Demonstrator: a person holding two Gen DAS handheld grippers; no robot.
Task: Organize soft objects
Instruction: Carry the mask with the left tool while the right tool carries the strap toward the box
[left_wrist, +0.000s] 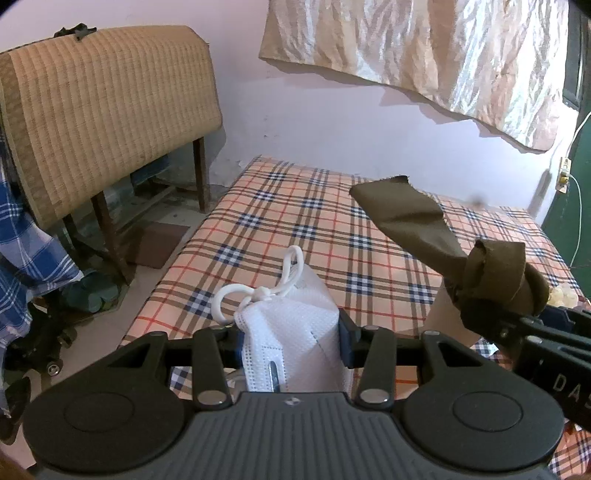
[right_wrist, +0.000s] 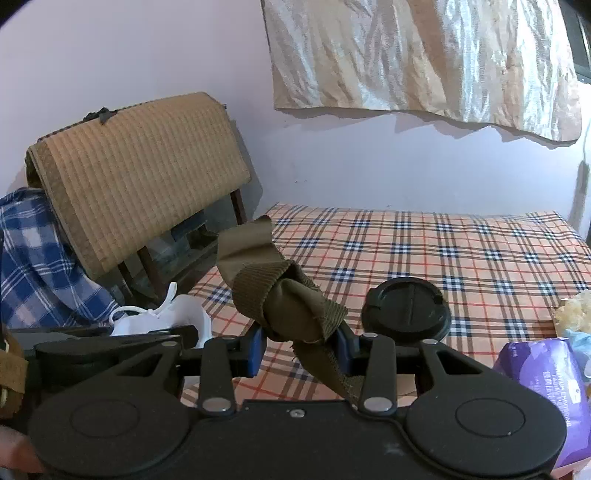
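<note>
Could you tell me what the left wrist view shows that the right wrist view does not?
Only the left wrist view shows a wall socket with a white cable at the far right. Only the right wrist view shows a black round lid and a purple packet on the bed. Both show the white face mask in the left tongs, the knotted olive cloth strip in the right tongs, the plaid bedsheet and woven mat.

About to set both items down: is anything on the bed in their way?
Ahead of the left gripper holding the white mask, the bed is bare. Ahead of the right gripper holding the olive cloth, a black lid sits slightly right.
</note>
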